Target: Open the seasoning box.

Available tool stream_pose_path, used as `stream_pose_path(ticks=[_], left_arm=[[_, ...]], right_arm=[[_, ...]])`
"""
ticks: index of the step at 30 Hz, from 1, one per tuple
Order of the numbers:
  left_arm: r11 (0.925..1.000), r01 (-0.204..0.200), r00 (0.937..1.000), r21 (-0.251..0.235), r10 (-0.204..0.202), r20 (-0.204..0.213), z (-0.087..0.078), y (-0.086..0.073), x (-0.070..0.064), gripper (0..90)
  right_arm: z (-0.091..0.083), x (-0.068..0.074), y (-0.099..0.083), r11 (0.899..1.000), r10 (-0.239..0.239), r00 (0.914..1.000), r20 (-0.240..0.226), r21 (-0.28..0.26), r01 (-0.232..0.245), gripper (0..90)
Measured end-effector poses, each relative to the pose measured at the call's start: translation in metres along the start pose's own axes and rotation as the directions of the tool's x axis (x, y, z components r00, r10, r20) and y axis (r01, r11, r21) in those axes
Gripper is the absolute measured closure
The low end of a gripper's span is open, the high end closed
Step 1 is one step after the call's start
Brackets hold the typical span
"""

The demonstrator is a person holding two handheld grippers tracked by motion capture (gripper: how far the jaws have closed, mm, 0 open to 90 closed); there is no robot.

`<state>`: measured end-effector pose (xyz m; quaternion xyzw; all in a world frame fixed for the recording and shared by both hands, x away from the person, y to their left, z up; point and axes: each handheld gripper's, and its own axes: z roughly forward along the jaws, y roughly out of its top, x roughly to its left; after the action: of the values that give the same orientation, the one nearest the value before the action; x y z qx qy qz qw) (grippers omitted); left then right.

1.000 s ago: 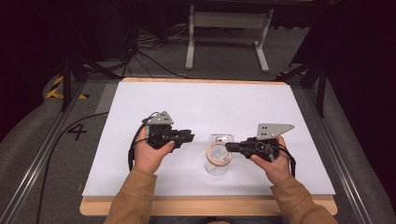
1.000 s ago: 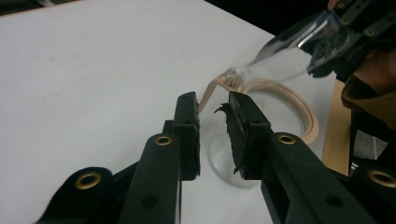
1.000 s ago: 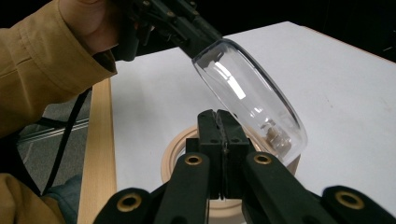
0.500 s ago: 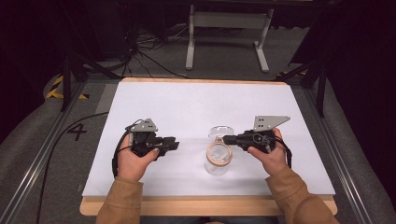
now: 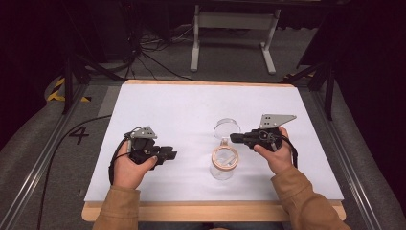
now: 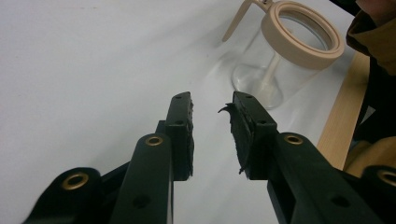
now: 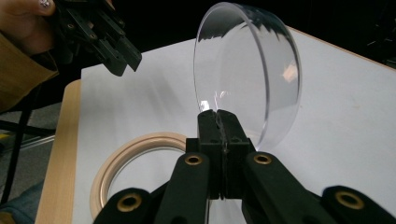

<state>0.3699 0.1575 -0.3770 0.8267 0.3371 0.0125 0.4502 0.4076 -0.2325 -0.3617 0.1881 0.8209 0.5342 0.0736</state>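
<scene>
Lid [image 7: 247, 74] is off: my right gripper [image 7: 222, 116] is clamped on its rim, just behind the jar [image 5: 224, 162]. Left gripper [image 6: 212, 109] empty, jaws apart, left of jar. Lid probably goes down next.

So there's a clear glass jar [image 5: 223, 165] standing upright on the white table [image 5: 191, 110], near the front edge and a bit right of center. It's got a tan ring [image 5: 225, 157] around its open mouth, with a tan strap running down the side. Its clear round lid [image 5: 226, 127] is off, held on edge just behind the jar, tilted nearly upright, with its rim pinched in the right gripper [image 5: 235, 138].
</scene>
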Motion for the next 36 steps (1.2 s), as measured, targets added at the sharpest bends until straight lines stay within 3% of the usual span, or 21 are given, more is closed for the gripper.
stream_pose_path(ticks=[14, 20, 26, 32, 36], left_arm=[[1.0000, -0.002, 1.0000, -0.007, 0.002, -0.006, -0.001, 0.004, 0.001, 67.8], [0.9994, 0.013, 0.9995, -0.032, -0.014, -0.029, -0.010, 0.007, 0.007, 66.1], [0.9987, 0.029, 0.9973, -0.042, -0.031, -0.066, -0.014, 0.010, 0.015, 64.5], [0.9988, 0.027, 0.9943, -0.042, -0.031, -0.102, -0.010, 0.013, 0.020, 61.3], [0.9987, 0.027, 0.9902, -0.043, -0.033, -0.136, -0.005, 0.015, 0.026, 56.9]], right_arm=[[-0.010, 0.007, 0.006, 1.000, -0.020, 0.9998, 0.000, -0.018, 0.020, 90.0], [-0.029, 0.006, 0.008, 0.999, -0.020, 0.9994, 0.029, -0.040, 0.021, 89.5], [-0.053, 0.000, 0.005, 0.998, 0.002, 0.9958, 0.091, -0.062, 0.004, 83.9], [-0.082, -0.009, -0.001, 0.996, 0.046, 0.9809, 0.189, -0.087, -0.030, 75.6], [-0.096, -0.017, -0.007, 0.995, 0.080, 0.9554, 0.284, -0.076, -0.061, 65.7]])
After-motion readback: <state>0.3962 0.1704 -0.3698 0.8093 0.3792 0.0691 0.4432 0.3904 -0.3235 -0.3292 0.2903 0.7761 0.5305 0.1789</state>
